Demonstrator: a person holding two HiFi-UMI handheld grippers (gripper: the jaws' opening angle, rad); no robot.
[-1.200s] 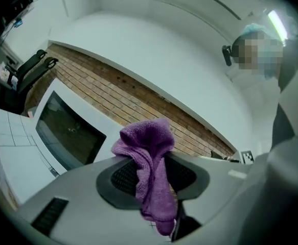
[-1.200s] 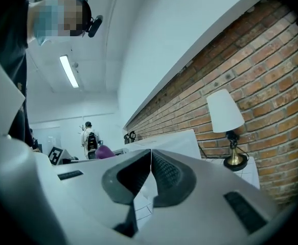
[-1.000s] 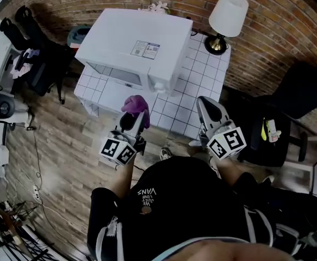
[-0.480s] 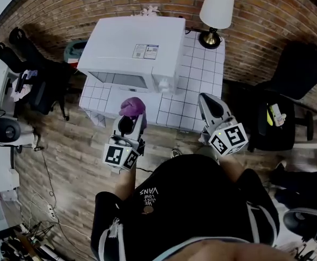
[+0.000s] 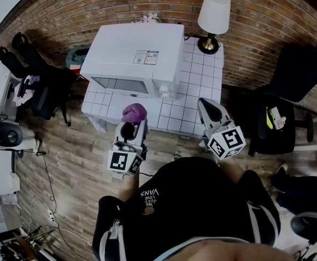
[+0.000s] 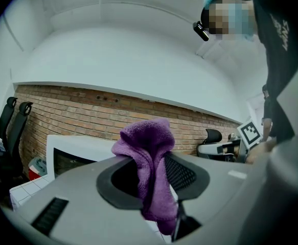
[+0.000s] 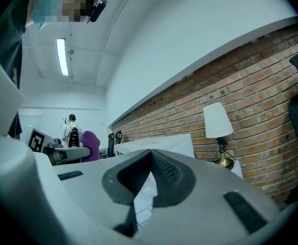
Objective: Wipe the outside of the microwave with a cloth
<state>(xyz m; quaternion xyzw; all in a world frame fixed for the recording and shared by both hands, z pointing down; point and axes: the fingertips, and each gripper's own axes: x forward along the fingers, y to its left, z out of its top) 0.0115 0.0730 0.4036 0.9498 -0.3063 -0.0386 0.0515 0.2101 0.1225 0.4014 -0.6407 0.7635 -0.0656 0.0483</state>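
Grippers facing a white microwave [image 5: 126, 43] on a tiled table [image 5: 197, 94].
Left gripper [image 5: 132, 128] jaws clamp a purple cloth [image 5: 134, 113] near the microwave front. Right gripper [image 5: 210, 111] jaws are closed together, empty. The print on the label [image 5: 148, 57] atop the microwave is illegible.

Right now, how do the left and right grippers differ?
The left gripper is clamped on a purple cloth; the right gripper is shut on nothing. The left gripper faces the microwave front; the right gripper points at tiled table beside it. Neither touches the microwave.
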